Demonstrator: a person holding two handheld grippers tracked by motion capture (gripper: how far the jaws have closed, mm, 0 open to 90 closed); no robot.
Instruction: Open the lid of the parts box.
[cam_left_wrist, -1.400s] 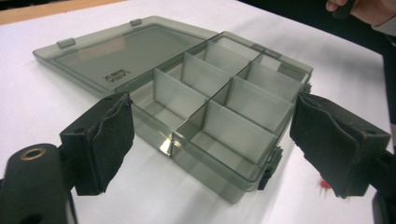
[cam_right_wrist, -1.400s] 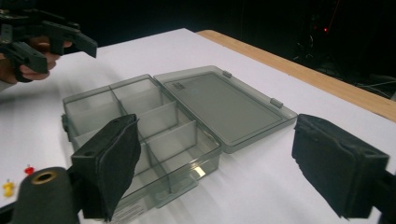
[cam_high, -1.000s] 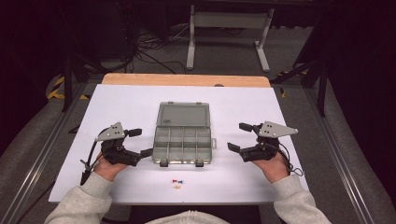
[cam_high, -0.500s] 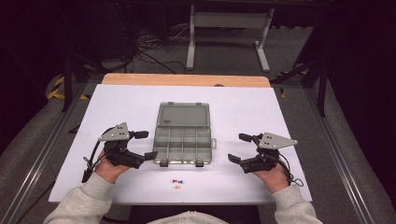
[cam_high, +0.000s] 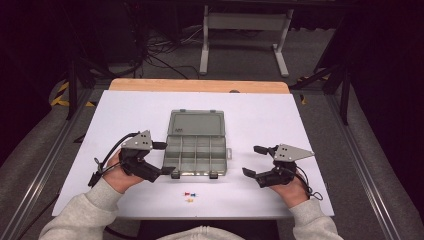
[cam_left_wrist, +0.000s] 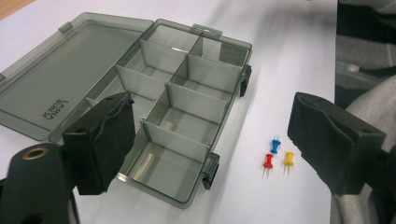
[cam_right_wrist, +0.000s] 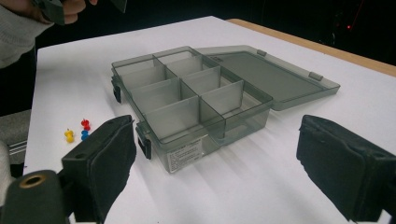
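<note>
Fingers: left gripper (cam_high: 163, 158) and right gripper (cam_high: 252, 160) both have jaws spread wide, holding nothing.
Organizer box (cam_high: 196, 155): smoky clear plastic, mid-table between the grippers, lid (cam_high: 195, 122) laid flat open behind.
Compartments: eight, all bare.
Push pins: red (cam_left_wrist: 268, 162), blue (cam_left_wrist: 275, 145), yellow (cam_left_wrist: 289, 159), clustered just in front of the box's latched front edge.
Table (cam_high: 310, 127): white sheet, open room on both sides of the box.

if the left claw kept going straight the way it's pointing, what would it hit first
Probably the open compartment box: the left claw points at its near left corner. The three pushpins lie off to the side, though depth is hard to judge.
</note>
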